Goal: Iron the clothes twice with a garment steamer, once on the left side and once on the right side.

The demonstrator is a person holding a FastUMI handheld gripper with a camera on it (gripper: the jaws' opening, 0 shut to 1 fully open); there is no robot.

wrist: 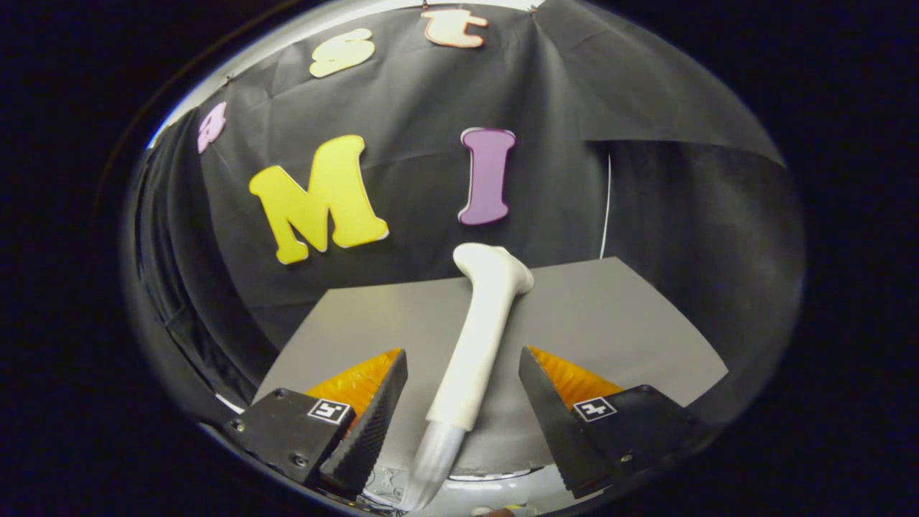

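The gripper (pixel 463 359) stands wide open, gripping nothing; the white plastic garment steamer (pixel 479 337) lies between its fingers on the grey table (pixel 624 323).

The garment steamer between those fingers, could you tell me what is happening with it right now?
A person is working a handheld tool toward the white garment steamer, which lies on the grey table with its head pointing away toward the booth's black cloth wall. The steamer's handle runs between the two open fingers, with a gap on each side, so it is not gripped yet. No clothes can be seen from here, so the ironing itself has apparently not begun.
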